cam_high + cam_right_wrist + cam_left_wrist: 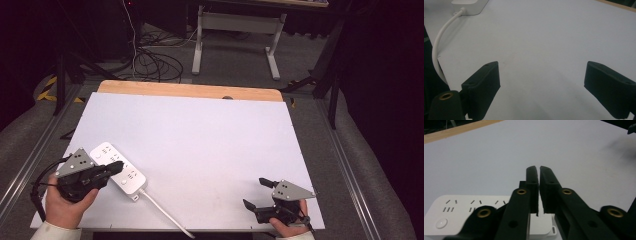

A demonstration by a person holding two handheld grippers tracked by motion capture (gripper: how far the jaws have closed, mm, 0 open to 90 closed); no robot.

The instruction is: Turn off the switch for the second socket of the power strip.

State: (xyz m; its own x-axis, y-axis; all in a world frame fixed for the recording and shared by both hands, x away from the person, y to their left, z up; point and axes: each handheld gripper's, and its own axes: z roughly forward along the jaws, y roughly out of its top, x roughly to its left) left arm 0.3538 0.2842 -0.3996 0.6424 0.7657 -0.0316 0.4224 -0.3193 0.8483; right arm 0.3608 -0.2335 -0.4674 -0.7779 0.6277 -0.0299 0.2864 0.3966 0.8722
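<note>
One white bench amid dark room, power strip near front left corner under left gripper, jaws together, empty; right gripper wide apart, empty.

Power strip on table near-left; cord trailing toward near edge.

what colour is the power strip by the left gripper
White, cable included; the power strip shows best in the high view.
</note>
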